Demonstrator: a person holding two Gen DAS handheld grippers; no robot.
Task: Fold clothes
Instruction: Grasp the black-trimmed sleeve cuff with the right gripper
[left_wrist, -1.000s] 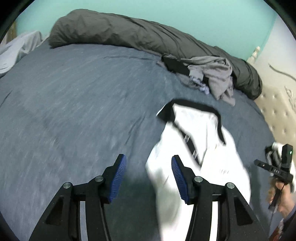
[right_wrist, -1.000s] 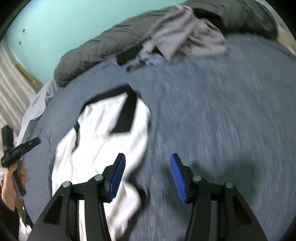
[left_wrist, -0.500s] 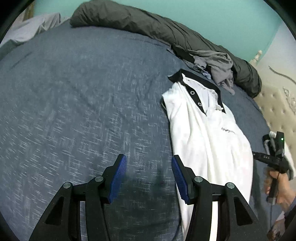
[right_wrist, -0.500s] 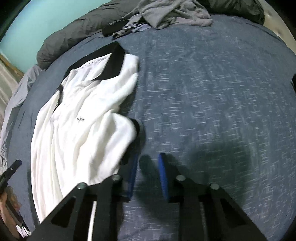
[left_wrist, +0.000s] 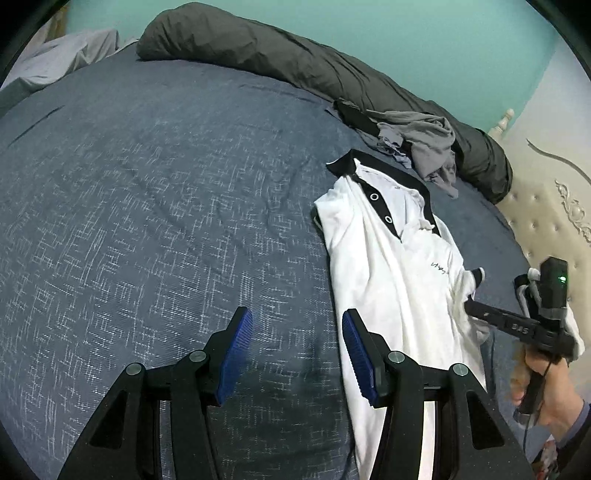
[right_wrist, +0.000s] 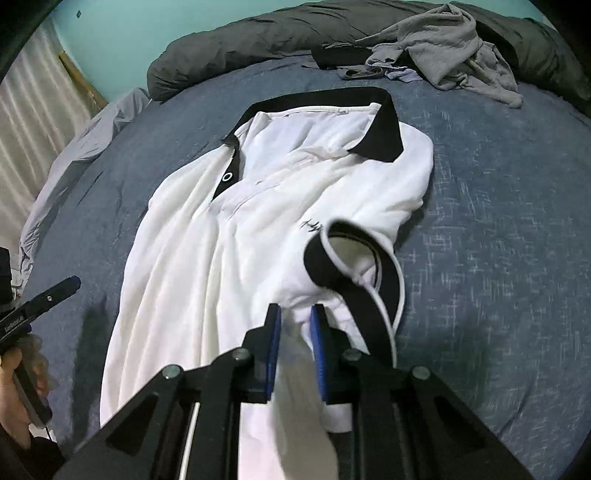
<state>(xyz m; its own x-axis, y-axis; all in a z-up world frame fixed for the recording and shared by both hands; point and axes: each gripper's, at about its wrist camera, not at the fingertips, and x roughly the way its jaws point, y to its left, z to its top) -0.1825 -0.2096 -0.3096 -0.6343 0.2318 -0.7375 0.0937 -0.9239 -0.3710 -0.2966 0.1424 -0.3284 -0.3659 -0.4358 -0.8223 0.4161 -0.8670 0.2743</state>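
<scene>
Lay lengthwise on the blue-grey woven bedspread, toward its right side in the left wrist view: a white knit polo shirt with black collar, black button placket and black-banded sleeve cuffs, soft and creased, collar pointing toward the far edge. Gripped white sleeve fabric between the blue ribbed pads of the right gripper, jaws having just closed in on it, with the looped black cuff standing up just beyond and to the right of the fingertips. Hovered over bare bedspread beside the shirt's left edge, left gripper, jaws parted and nothing between them, its right pad just touching or overlapping the shirt's hem side; cannot tell which. Heaped at the far edge: a long dark grey rumpled duvet roll, and against it a crumpled pile of light grey garments. Stood beyond the bed's right side, a cream tufted headboard.
</scene>
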